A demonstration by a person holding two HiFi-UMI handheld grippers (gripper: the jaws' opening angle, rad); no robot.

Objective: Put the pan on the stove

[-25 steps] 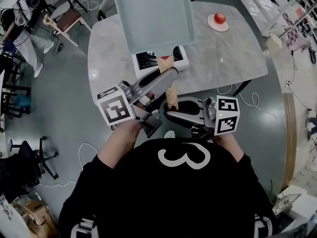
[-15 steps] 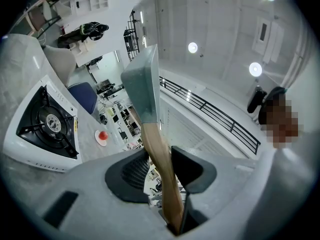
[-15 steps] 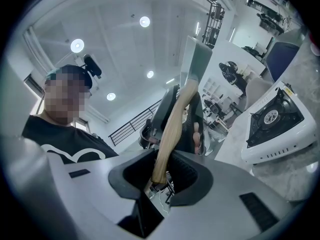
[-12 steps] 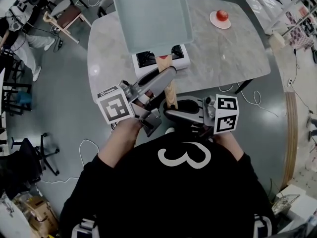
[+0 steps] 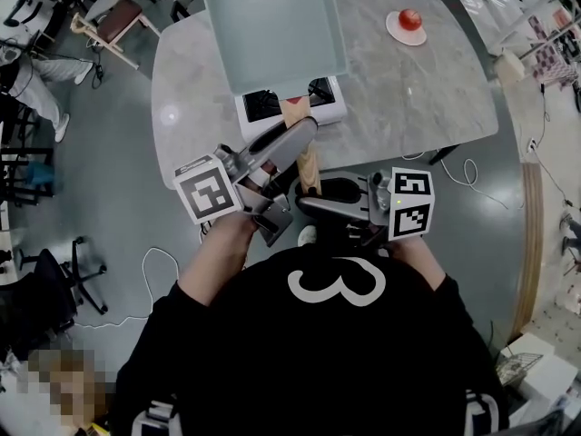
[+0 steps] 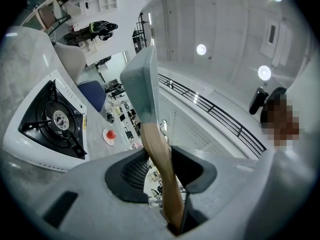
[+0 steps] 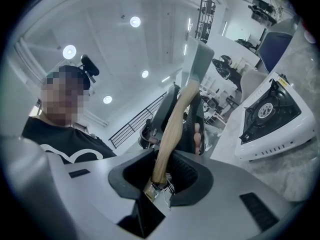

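The pan [image 5: 272, 30], square and pale teal with a wooden handle [image 5: 309, 166], hangs in the air high above the white single-burner stove [image 5: 322, 107] and hides most of it in the head view. My left gripper [image 5: 292, 143] is shut on the handle [image 6: 160, 159] partway along it, with the pan [image 6: 142, 84] rising beyond its jaws. My right gripper [image 5: 313, 203] is shut on the handle's tail end [image 7: 167, 134], from the opposite side. The stove [image 6: 50, 121] shows its black burner grate at the left; the right gripper view has the stove [image 7: 272, 114] at the right.
The stove stands near the front edge of a grey marble table [image 5: 408, 98]. A red fruit on a small plate [image 5: 409, 18] sits at the table's far right. A wooden chair [image 5: 109, 30] and cables stand on the floor at the left. A person is at the far left edge.
The pan and both grippers have drifted slightly left and up in the head view. Both grips on the handle look the same.
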